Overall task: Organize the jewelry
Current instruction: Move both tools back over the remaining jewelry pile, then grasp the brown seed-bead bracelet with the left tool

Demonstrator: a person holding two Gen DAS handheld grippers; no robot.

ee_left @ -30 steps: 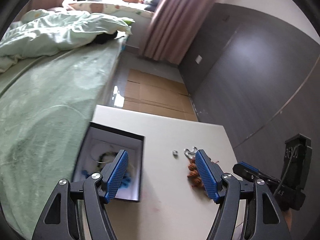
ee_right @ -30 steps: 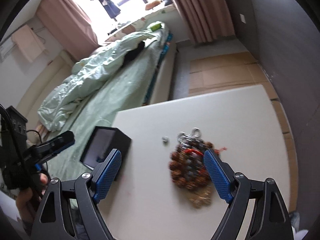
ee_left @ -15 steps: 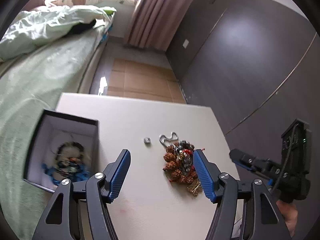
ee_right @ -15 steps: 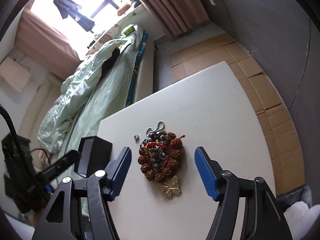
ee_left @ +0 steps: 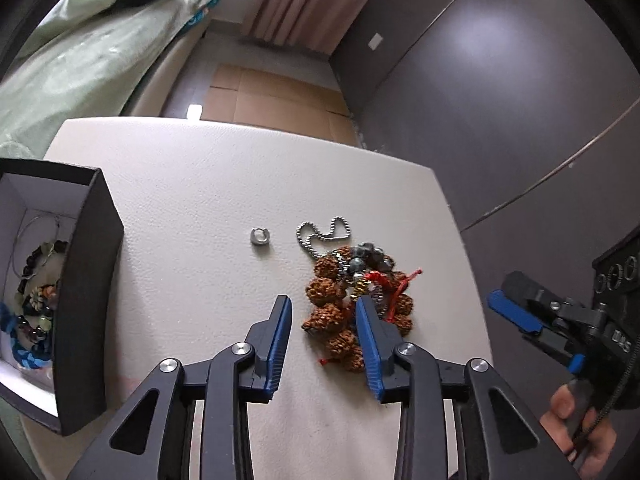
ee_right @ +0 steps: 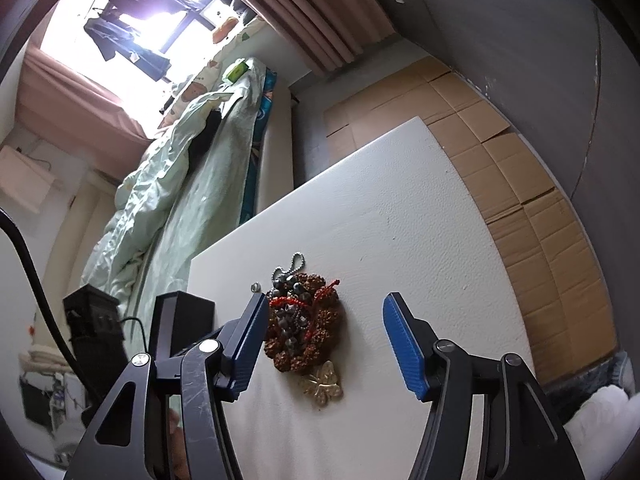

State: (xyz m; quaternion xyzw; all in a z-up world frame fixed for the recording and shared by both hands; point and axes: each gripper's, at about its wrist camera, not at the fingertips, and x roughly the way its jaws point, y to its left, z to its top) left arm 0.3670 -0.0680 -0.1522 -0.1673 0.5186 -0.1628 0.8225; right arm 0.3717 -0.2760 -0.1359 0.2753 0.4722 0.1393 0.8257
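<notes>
A pile of jewelry [ee_left: 344,304] lies on the white table [ee_left: 200,184]: brown seed beads, dark beads, red cord and a silver ball chain [ee_left: 320,234]. A small silver ring [ee_left: 260,237] lies left of it. My left gripper [ee_left: 322,316] is open just above the pile's left part, its right finger over the beads. In the right wrist view the pile [ee_right: 304,328] and a gold butterfly piece [ee_right: 324,384] lie between the fingers of my open right gripper [ee_right: 324,328], nearer the left finger. A black box [ee_left: 86,280] at the left holds several pieces.
The box also shows in the right wrist view [ee_right: 180,324] at the table's left edge. A bed with green bedding [ee_left: 72,60] runs along the left. Cardboard sheets [ee_right: 500,184] cover the floor beyond the table. A dark wall [ee_left: 500,80] stands at the right.
My left gripper has swung right from the box toward the pile, come lower, and narrowed its opening. My right gripper has moved right and tilted, so the pile now sits by its left finger.
</notes>
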